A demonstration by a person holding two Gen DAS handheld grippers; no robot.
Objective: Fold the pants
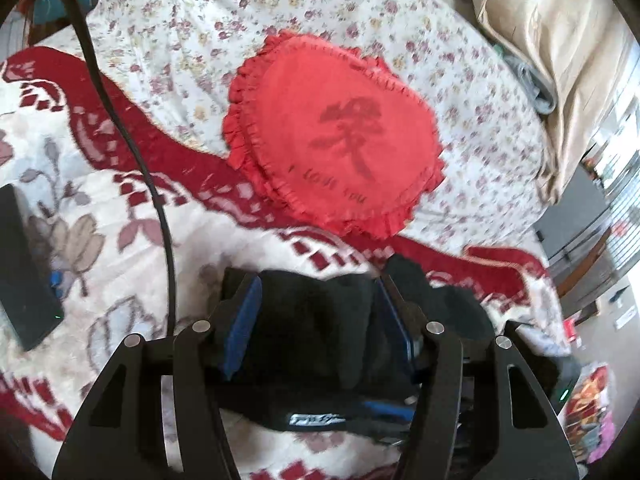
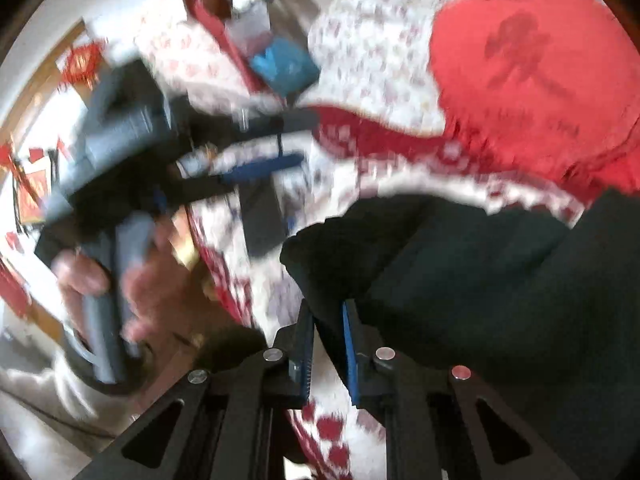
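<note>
In the left wrist view, a black flat device (image 1: 24, 268) lies at the far left on the patterned blanket (image 1: 100, 216), with a black cable (image 1: 132, 148) running down across the blanket beside it. The left gripper (image 1: 316, 320) occupies the lower centre. Its two blue-padded fingers (image 1: 242, 324) stand apart, and a bunched fold of the black pants (image 1: 320, 312) fills the gap between them; both pads appear to touch the cloth, but whether they press on it cannot be told. The pants rest on the blanket and extend to the right of the gripper. Beyond them, a red heart-shaped cushion (image 1: 336, 132) lies on the floral sheet (image 1: 180, 20). A beige pillow (image 1: 552, 52) lies at the upper right.

In the right wrist view, heavily blurred, the person's left hand (image 2: 120, 284) holds the handle of the left gripper (image 2: 260, 152) at the left. At lower centre, the right gripper (image 2: 326, 344) pinches a thin edge of the pants (image 2: 480, 292), with its blue pads close together on the cloth. The pants spread to the right, over the blanket (image 2: 400, 176). The cushion (image 2: 532, 80) sits at upper right.
</note>
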